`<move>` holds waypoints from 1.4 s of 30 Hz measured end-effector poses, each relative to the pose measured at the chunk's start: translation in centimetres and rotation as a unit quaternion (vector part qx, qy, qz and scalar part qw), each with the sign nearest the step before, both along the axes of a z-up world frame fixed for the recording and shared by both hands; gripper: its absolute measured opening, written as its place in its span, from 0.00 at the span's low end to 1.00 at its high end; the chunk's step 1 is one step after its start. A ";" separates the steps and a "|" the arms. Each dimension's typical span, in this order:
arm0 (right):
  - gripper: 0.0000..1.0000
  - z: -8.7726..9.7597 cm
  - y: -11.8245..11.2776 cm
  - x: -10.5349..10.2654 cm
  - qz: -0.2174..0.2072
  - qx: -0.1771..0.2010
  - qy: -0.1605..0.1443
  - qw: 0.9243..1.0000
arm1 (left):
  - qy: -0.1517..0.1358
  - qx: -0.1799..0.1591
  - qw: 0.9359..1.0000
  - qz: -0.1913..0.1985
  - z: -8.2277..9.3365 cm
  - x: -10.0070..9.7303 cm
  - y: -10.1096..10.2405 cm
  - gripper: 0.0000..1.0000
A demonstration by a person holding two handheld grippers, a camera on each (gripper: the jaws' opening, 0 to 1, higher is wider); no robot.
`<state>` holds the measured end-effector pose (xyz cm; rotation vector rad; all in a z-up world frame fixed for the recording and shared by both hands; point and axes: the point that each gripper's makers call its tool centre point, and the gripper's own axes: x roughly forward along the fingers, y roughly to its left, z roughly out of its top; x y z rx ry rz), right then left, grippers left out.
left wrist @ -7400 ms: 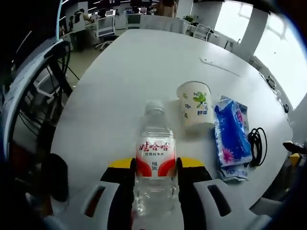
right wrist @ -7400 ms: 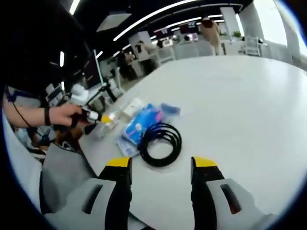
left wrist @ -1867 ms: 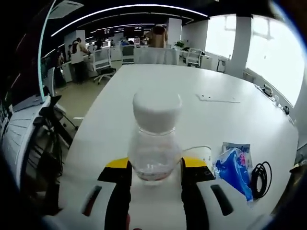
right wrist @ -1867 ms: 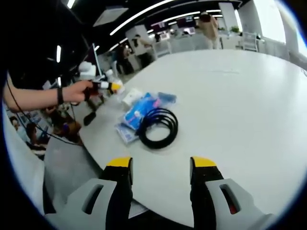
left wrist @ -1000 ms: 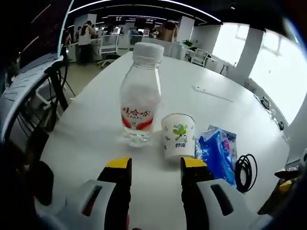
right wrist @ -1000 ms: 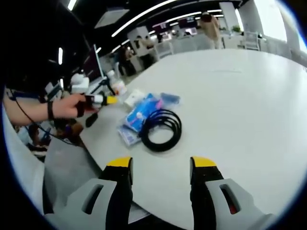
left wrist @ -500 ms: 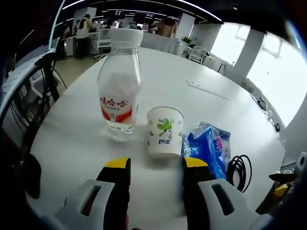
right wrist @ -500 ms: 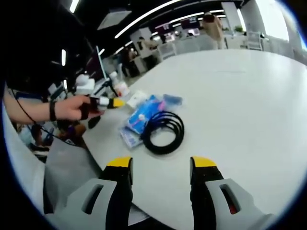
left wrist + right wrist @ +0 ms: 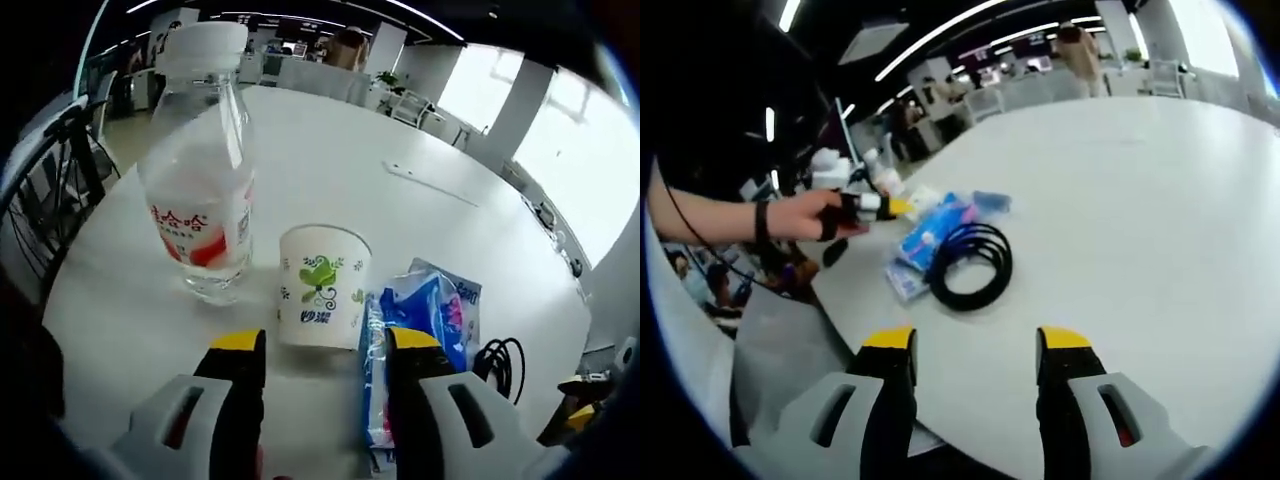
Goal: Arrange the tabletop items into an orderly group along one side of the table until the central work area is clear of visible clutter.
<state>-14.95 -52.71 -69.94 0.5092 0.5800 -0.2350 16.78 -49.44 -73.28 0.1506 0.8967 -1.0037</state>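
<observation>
While left tongs hang open and empty, paper cup stands upright dead ahead, just beyond tips; bottle left of it, blue packet right. Right tongs open, empty, cable coil farther ahead. Left hand nearer cup.

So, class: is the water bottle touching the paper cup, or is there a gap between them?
Apart. The left gripper view shows a strip of white table between the water bottle and the paper cup, both standing upright.
</observation>
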 end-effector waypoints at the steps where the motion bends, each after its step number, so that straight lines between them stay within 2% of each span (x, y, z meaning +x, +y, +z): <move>1: 0.46 0.0 -0.1 -0.1 -0.001 0.000 -0.001 1.000 | 0.000 0.002 1.000 -0.003 -0.2 -0.1 -0.2 0.48; 3: 0.46 0.0 -0.2 -0.3 -0.002 0.002 -0.002 1.000 | 0.004 0.006 1.000 -0.006 -0.5 -0.3 -0.5 0.51; 6: 0.46 0.0 -0.6 -0.8 -0.004 0.002 -0.002 1.000 | 0.002 0.014 1.000 -0.003 -0.9 -0.3 -0.7 0.50; 9: 0.46 0.0 -1.1 -1.5 -0.010 0.002 -0.002 1.000 | 0.000 0.015 1.000 0.005 -1.0 -0.1 -0.8 0.44; 10: 0.46 -0.1 -1.3 -1.7 -0.013 0.002 -0.002 1.000 | -0.005 0.017 1.000 0.004 -1.1 -0.1 -0.8 0.35; 18: 0.45 -0.5 -2.5 -2.7 -0.022 0.004 -0.001 1.000 | -0.004 0.009 1.000 0.013 -0.4 -0.7 -0.1 0.35; 32: 0.45 -0.6 -2.1 -0.6 -0.001 0.005 -0.014 1.000 | -0.005 0.007 1.000 -0.005 0.1 -4.4 4.5 0.35; 42: 0.45 -0.1 -1.7 1.2 0.027 -0.001 -0.022 0.999 | 0.004 -0.018 1.000 0.009 1.1 -5.5 6.2 0.35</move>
